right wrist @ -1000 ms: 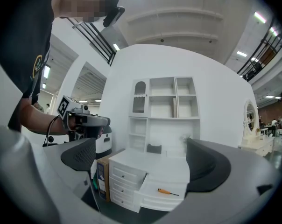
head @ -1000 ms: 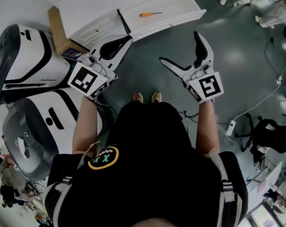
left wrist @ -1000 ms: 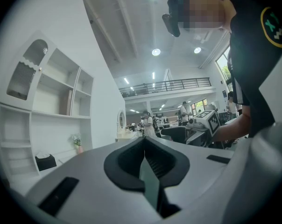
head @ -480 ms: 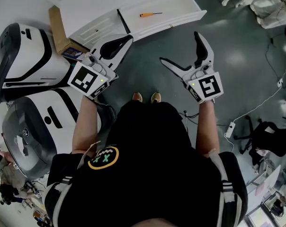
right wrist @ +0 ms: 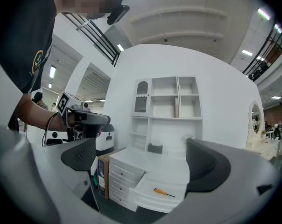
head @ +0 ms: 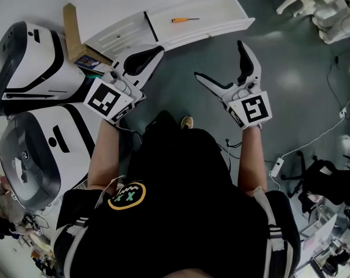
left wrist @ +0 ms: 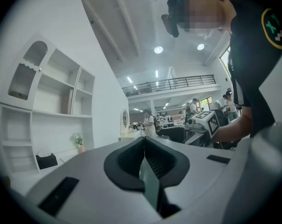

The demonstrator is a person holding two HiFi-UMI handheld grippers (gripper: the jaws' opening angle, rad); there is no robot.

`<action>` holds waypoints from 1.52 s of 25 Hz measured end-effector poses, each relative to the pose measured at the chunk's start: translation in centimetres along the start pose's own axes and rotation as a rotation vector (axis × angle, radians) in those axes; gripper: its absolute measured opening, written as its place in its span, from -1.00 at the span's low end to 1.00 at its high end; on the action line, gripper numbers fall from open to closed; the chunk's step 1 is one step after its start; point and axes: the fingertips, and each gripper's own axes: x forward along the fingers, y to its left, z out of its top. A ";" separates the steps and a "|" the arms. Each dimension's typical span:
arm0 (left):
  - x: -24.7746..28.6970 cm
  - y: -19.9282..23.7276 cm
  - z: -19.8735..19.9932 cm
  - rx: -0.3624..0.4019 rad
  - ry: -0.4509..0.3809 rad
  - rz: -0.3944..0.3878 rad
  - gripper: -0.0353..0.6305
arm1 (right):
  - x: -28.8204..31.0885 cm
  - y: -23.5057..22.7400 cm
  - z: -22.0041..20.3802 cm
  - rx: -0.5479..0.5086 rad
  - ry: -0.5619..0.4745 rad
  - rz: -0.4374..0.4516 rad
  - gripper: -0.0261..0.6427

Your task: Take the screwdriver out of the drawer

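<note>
An orange-handled screwdriver lies in the open white drawer of a low white cabinet; it also shows in the right gripper view, screwdriver in drawer. My left gripper hangs shut and empty above the floor, short of the cabinet front; in its own view the left gripper has its pads pressed together. My right gripper is wide open, empty, well short of the drawer. Between the right gripper's jaws the drawer and screwdriver are framed.
Two large white-and-black machine shells sit at the left, with a cardboard box beside the cabinet. A white cable and power strip lie on the grey floor at right. A white shelf unit rises behind the cabinet.
The person has shifted slightly forward; one shoe is now hidden under the body. Both grippers keep nearly the same pose, left shut and right open.
</note>
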 end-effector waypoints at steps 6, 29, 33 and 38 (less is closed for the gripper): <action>1.3 0.5 -0.3 0.003 0.008 -0.004 -0.83 | 0.7 -1.5 -0.7 0.009 -0.004 0.002 0.83; 10.4 15.7 -5.0 -0.013 0.001 -0.051 -0.83 | 15.3 -10.6 -5.9 -0.045 0.085 0.050 0.83; 11.3 17.5 -5.7 -0.019 0.006 -0.055 -0.83 | 17.5 -11.4 -6.7 -0.050 0.096 0.069 0.83; 12.7 18.6 -6.3 -0.026 0.035 -0.059 -0.83 | 20.4 -12.1 -7.8 -0.071 0.104 0.099 0.83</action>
